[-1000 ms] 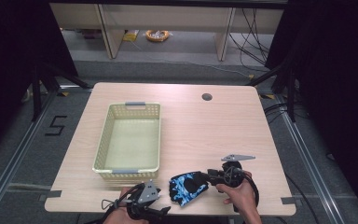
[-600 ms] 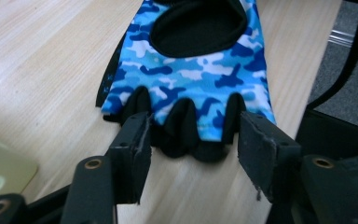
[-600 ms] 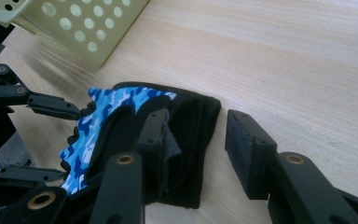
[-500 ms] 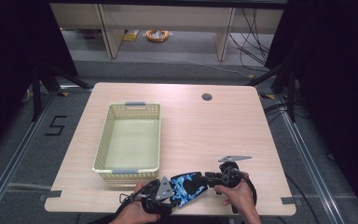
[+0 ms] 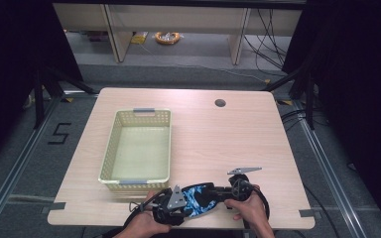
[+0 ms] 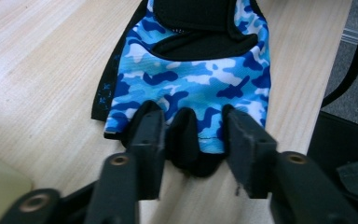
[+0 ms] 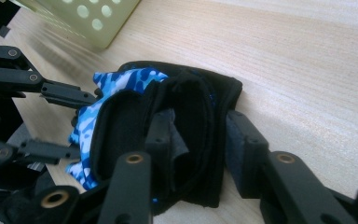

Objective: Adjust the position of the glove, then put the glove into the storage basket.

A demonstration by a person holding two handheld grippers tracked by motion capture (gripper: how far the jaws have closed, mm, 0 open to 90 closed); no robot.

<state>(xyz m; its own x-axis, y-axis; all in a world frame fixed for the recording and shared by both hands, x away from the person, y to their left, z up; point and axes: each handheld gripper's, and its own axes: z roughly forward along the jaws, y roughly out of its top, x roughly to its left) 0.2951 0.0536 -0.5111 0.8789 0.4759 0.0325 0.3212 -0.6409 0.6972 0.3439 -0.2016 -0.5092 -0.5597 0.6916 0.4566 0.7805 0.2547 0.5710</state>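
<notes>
In the high view, a fingerless fabric glove in blue camouflage print with black trim [image 5: 201, 198] is lying at the near edge of the light wooden table [image 5: 218, 139], between the two grippers and just right of the near corner of the pale yellow perforated plastic basket [image 5: 138, 148]. The left gripper [image 5: 181, 206] is meeting the glove's left end and the right gripper [image 5: 223, 193] its right end, each with a hand around it.

In the left gripper view, the left gripper [image 6: 196, 140] is pointing along the tabletop at the glove [image 6: 191, 79], whose short finger stubs are facing the camera. Its jaws have just been closing, and the black stubs are sitting between them; the two black pads are flanking the fabric at either side, but whether they are pressing on it cannot be told.

In the right gripper view, the right gripper [image 7: 198, 144] is working at the glove's black cuff end [image 7: 186, 121]. Its jaws have just been closing: one jaw is sitting inside the cuff opening and the other outside, so the cuff's wall is being pinched between them. The left gripper [image 7: 74, 121] is showing beyond, at the blue end, with the basket's corner [image 7: 93, 18] behind.
</notes>
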